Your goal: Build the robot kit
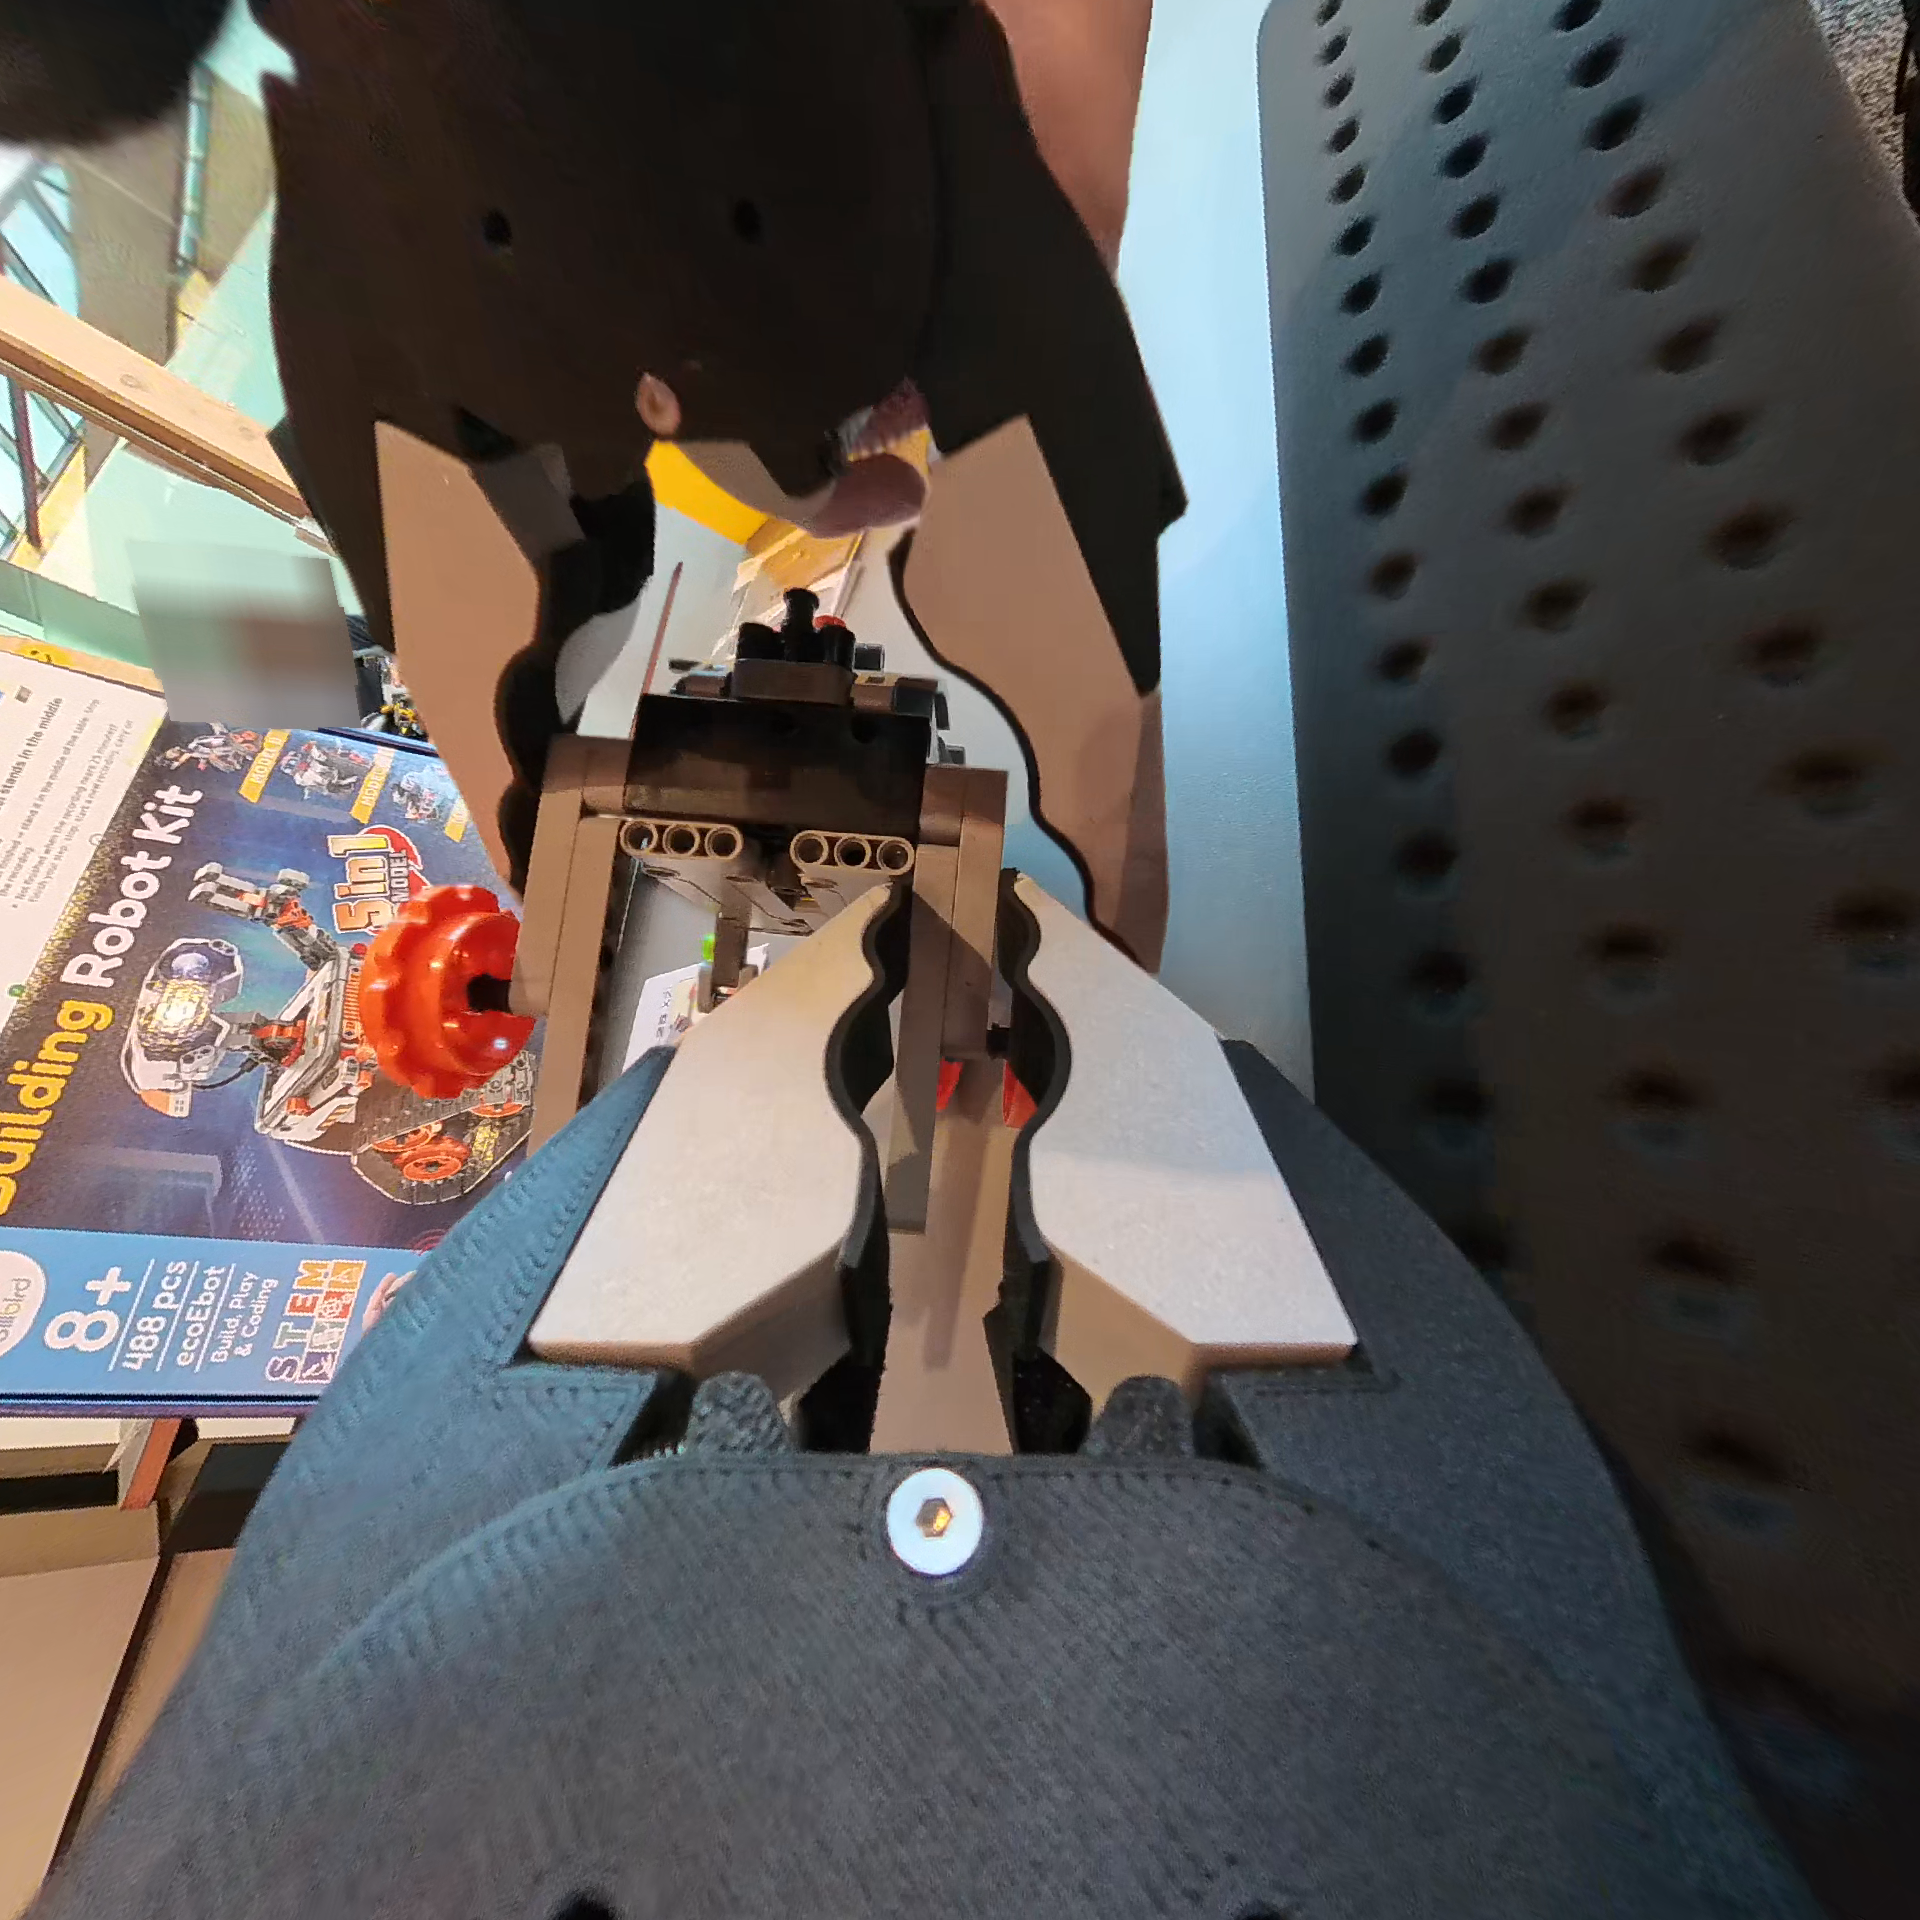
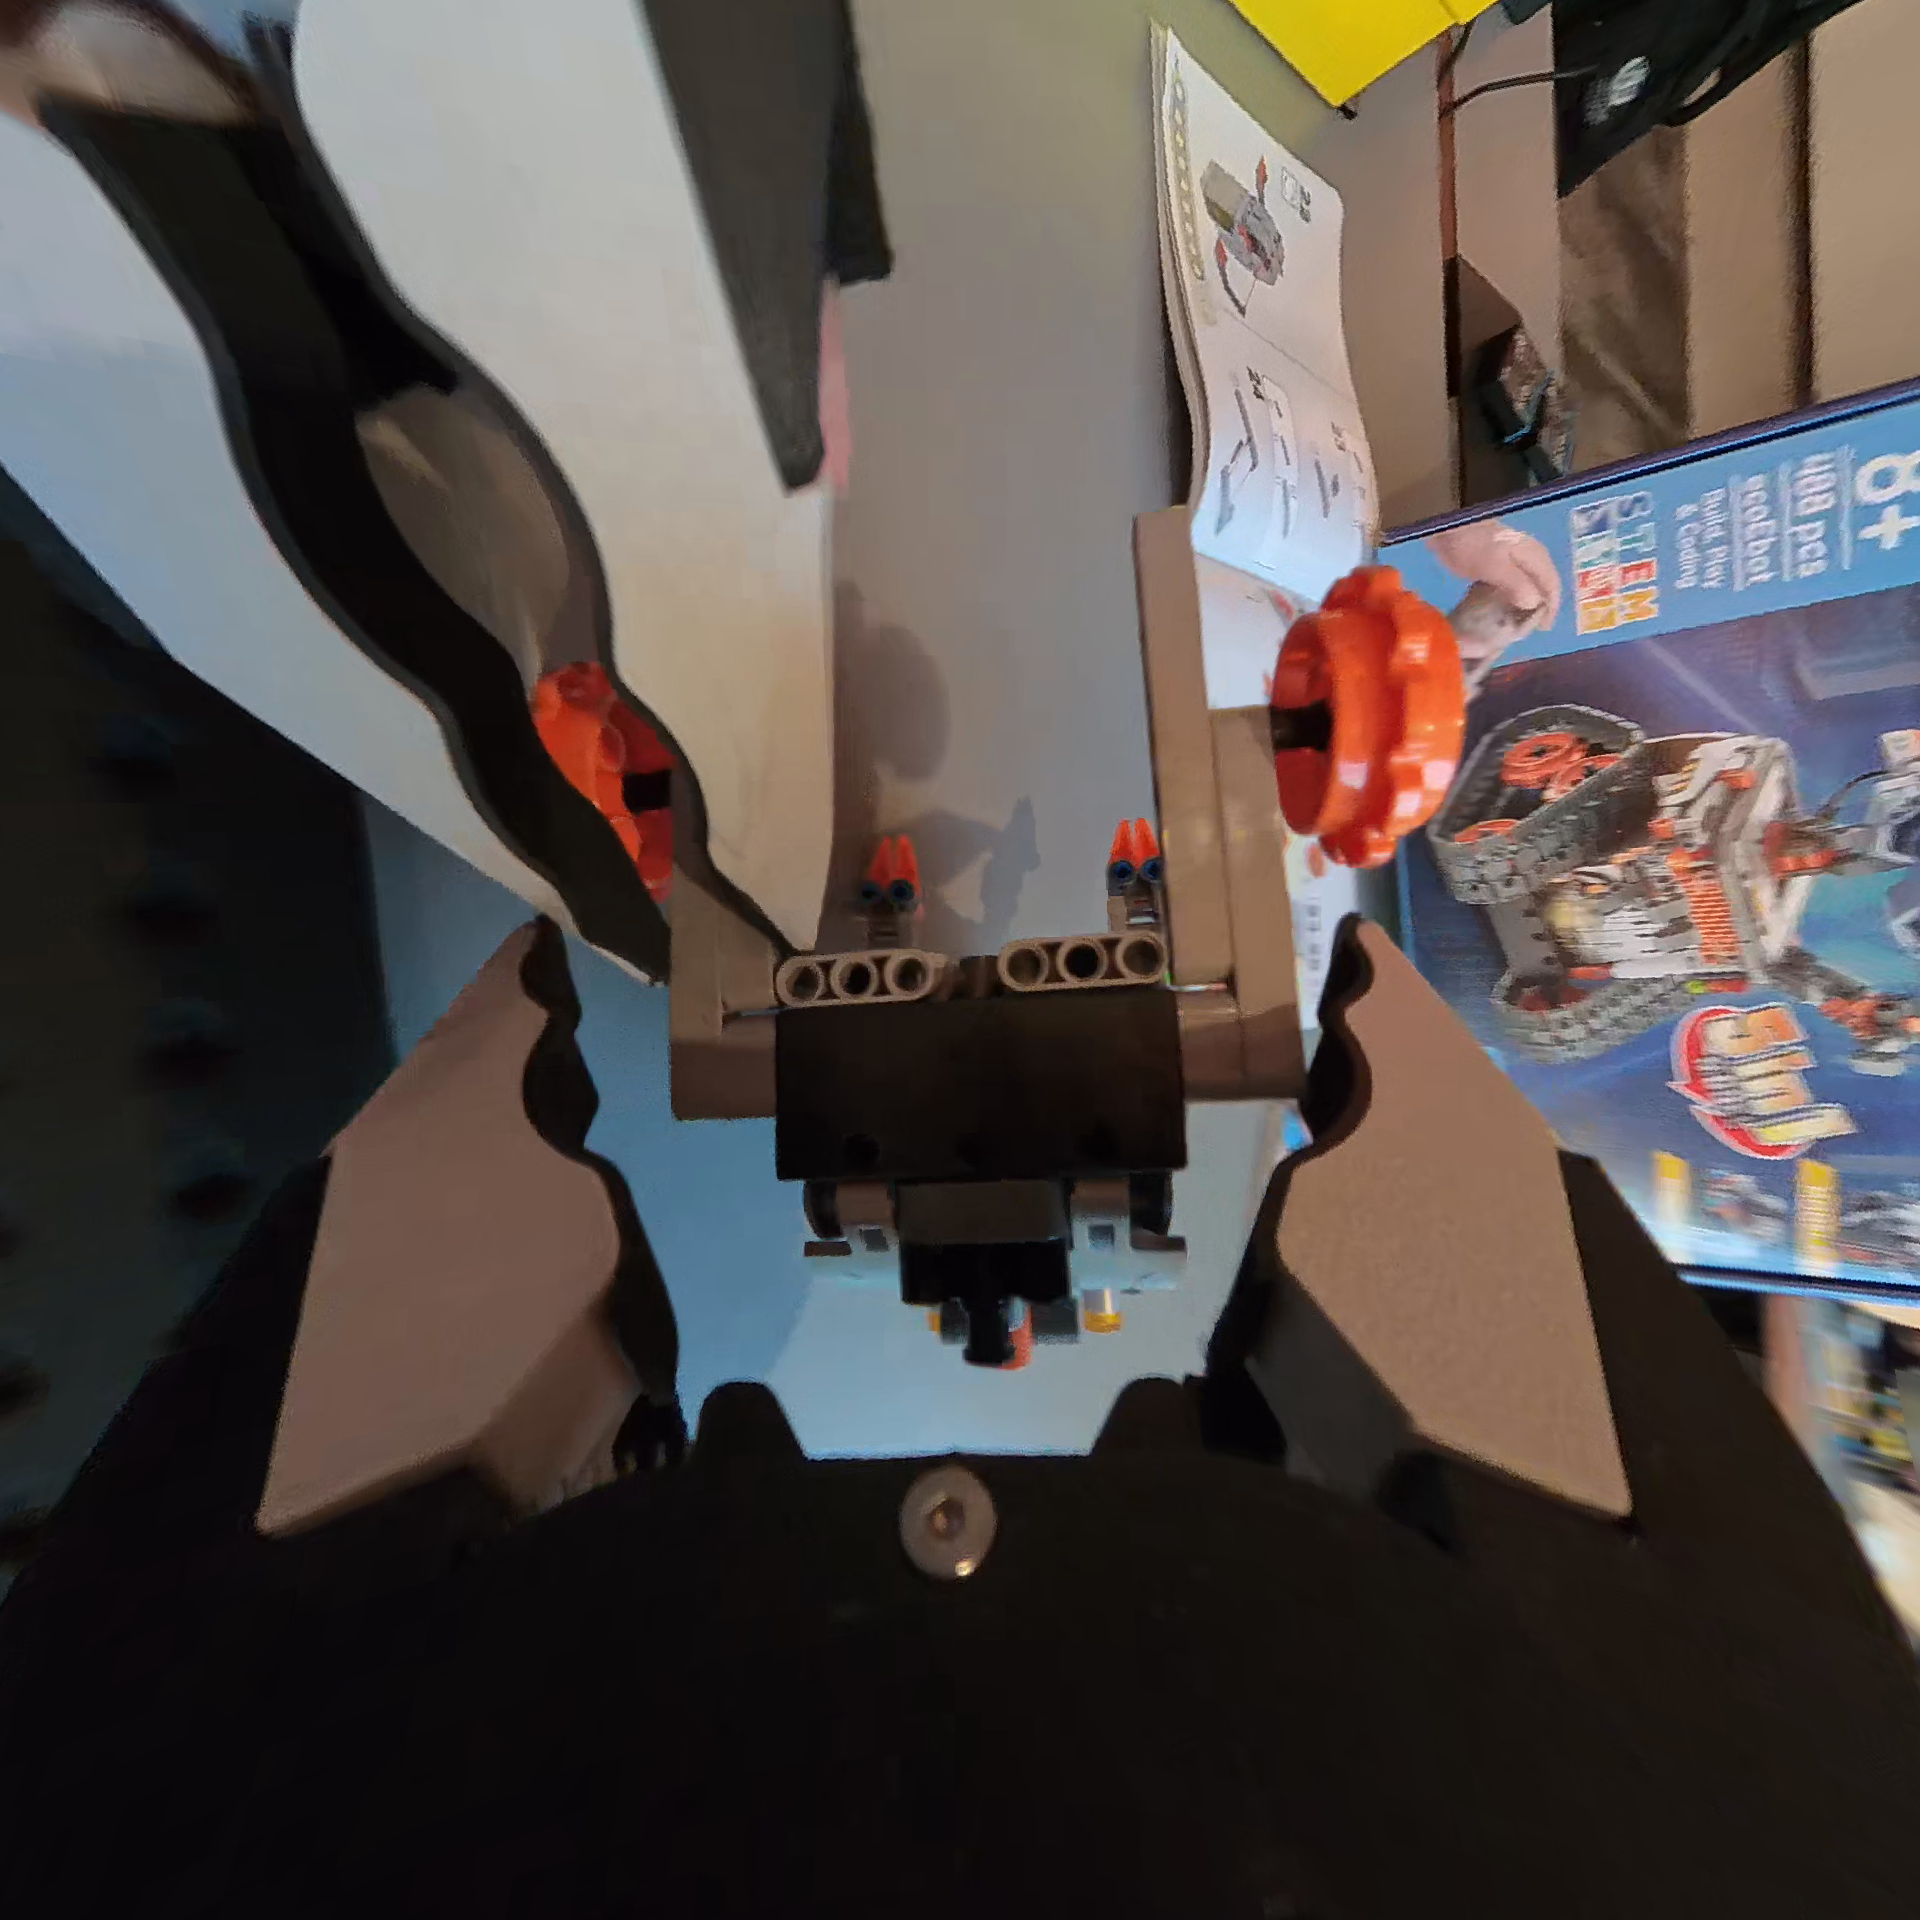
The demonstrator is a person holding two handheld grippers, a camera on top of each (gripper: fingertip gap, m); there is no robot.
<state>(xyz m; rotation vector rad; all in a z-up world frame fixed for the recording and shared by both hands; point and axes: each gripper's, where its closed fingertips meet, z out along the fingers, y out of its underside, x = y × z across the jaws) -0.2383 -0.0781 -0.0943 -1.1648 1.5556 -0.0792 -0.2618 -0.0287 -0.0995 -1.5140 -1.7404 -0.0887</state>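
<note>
Left tongs: pale wedge fingers with wavy black pads, closed on one grey side beam of a toy brick model. Right tongs: spread wide, empty, either side of the model's black block. Orange toothed wheel on the other beam. Glossy blue cardboard box beside, on a white bench; perforated grey panel.

The brick-built model is a U-shaped grey frame with a black block across its closed end. One orange gear wheel sits outboard of each grey arm. Left tool clamps one arm.
</note>
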